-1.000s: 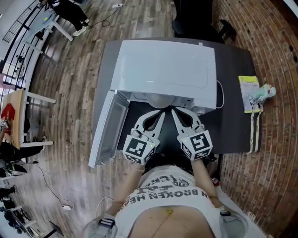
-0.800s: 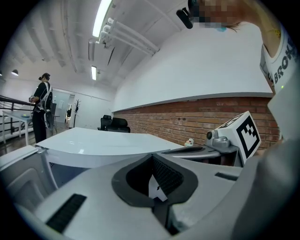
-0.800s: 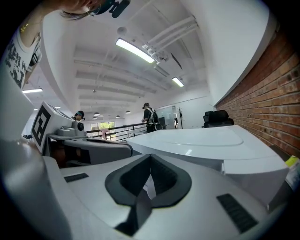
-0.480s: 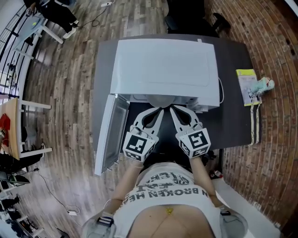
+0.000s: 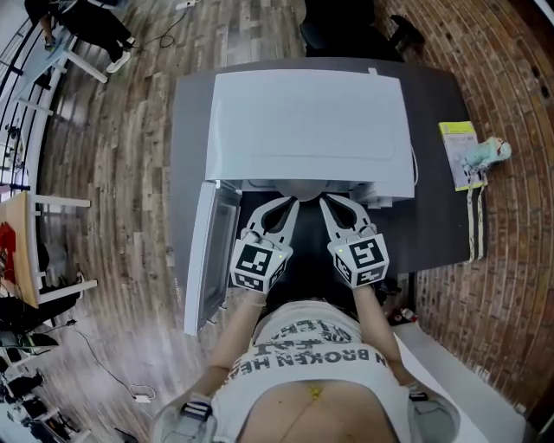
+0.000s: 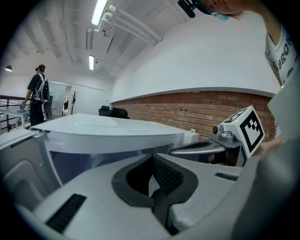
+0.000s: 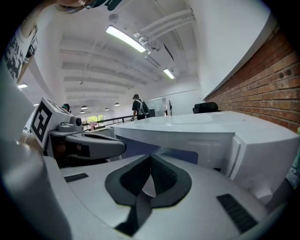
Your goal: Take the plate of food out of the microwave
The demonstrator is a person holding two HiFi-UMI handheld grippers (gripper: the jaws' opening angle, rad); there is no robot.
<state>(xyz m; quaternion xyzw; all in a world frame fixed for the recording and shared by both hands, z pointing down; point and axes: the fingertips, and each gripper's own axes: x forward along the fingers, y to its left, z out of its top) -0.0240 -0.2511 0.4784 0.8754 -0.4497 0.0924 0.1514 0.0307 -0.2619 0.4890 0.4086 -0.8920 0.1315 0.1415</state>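
The white microwave stands on a dark grey table with its door swung open to the left. A pale rounded plate shows at the mouth of the oven; the food on it is hidden. My left gripper and right gripper reach side by side to the plate's front edge. Both are shut, fingertips together. Whether they pinch the rim is hidden under the oven's top. The left gripper view has shut jaws below the oven roof; so does the right gripper view.
A yellow-green booklet, a small pale toy and a strap lie on the table's right end. A black chair stands behind the table. A person stands far off to the left.
The head view has shifted, so the microwave sits a little higher in the picture. Both grippers stay shut at the oven mouth, slightly closer in.
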